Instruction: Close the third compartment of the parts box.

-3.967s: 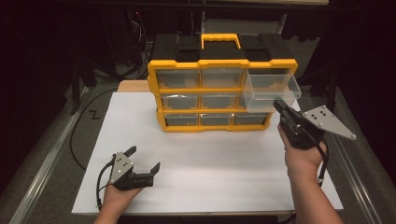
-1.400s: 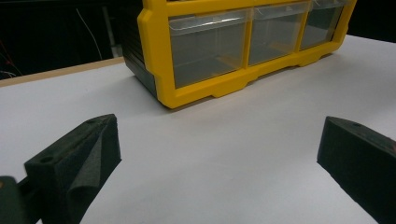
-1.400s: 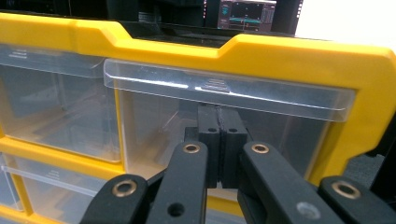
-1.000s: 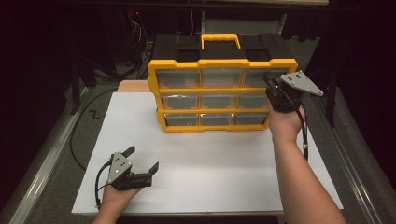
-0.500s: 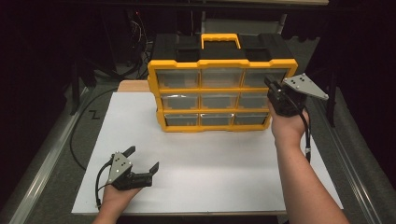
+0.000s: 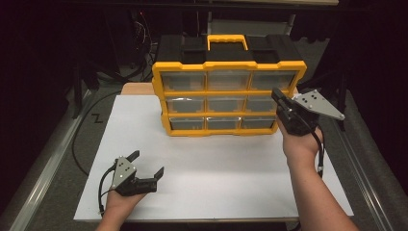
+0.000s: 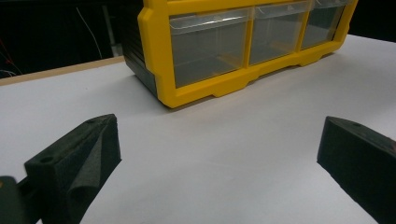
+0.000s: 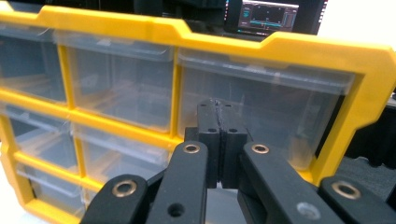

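A yellow-framed organizer (image 6: 229, 93) with nine clear drawers and a black top stands at the back of the white board (image 6: 226, 183). All its drawers sit flush. My right gripper (image 6: 279, 96) is shut, with nothing between its jaws. It hangs just in front of the organizer's right end, at the middle row. In the right gripper view the shut right gripper (image 8: 218, 133) points at the top right drawer (image 8: 285, 109). My left gripper (image 6: 148, 162) rests open on the board at the near left, facing the organizer (image 7: 161, 51). Nothing lies between the left gripper (image 7: 217, 154) jaws.
A black cable (image 6: 79, 139) loops over the dark mat left of the board. A metal rail (image 6: 41, 180) runs along the table's left edge. A strip of wood (image 6: 136, 88) shows behind the board. A lit screen (image 8: 268, 14) stands behind the organizer.
The top right drawer, pulled out four seconds ago, is now pushed in flush. Over the last second the right gripper drew back from the organizer toward the person. The left gripper stayed still.
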Available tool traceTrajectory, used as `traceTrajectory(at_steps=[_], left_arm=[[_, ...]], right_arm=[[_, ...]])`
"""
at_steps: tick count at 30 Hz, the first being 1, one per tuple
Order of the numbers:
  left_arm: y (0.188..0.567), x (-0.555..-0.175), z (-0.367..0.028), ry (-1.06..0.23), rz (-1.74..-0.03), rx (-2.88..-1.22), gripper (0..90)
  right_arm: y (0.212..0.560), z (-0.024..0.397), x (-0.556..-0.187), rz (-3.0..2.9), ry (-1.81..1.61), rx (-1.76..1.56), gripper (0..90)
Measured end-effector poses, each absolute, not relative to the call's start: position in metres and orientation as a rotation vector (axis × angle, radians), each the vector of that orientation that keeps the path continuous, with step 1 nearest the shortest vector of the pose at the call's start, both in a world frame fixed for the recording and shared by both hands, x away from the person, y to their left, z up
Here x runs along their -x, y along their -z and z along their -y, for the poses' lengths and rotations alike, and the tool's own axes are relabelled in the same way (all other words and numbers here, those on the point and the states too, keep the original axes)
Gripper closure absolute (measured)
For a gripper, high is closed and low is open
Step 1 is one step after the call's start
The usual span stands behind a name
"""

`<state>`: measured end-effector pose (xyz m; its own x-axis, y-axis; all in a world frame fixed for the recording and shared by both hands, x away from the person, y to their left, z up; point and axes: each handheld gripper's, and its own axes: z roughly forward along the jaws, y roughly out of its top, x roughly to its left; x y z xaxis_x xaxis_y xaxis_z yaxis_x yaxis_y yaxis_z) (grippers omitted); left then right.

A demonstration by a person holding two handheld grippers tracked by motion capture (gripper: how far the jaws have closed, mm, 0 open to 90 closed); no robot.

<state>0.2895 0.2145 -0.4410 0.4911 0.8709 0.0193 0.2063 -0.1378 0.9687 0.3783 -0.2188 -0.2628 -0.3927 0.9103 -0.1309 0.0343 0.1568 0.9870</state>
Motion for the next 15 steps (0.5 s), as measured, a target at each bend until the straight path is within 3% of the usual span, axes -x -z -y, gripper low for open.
traceTrajectory(at_steps=[15], left_arm=[[0.441, -0.29, -0.215, -0.756, -0.942, -1.641, 0.4]], right_arm=[[0.294, 0.223, -0.362, -1.675, -1.345, -0.932, 90.0]])
